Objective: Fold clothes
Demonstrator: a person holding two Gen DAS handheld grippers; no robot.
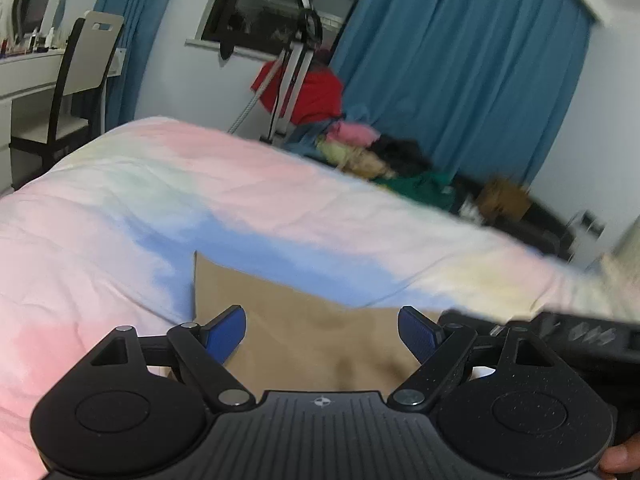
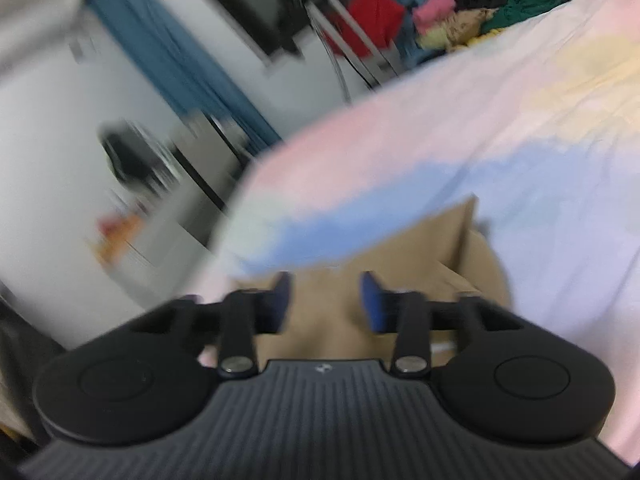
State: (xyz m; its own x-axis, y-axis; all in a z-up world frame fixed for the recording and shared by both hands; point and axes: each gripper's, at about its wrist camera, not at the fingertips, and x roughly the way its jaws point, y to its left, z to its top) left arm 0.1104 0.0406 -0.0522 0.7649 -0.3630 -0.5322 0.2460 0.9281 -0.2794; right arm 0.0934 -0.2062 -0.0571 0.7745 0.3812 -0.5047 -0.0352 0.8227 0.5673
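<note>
A tan garment point(image 1: 292, 304) lies flat on the pastel bedspread point(image 1: 200, 184), its straight edges showing just ahead of my left gripper point(image 1: 320, 316). That gripper hangs over the garment with its blue pads point(image 1: 226, 332) wide apart, open and holding nothing. The right wrist view is blurred. In it the same tan garment point(image 2: 444, 240) lies below my right gripper point(image 2: 325, 286), whose pads point(image 2: 372, 300) stand a narrow gap apart with nothing pinched between them. A black gripper body point(image 1: 580, 332), likely my right one, shows at the left view's right edge.
Beyond the bed's far edge lies a pile of loose clothes point(image 1: 380, 152) point(image 2: 480, 12). A red garment point(image 1: 312, 92) hangs on a metal stand. A chair point(image 1: 84, 80) and a white desk point(image 1: 24, 76) stand at the left, with blue curtains point(image 1: 460, 60) behind.
</note>
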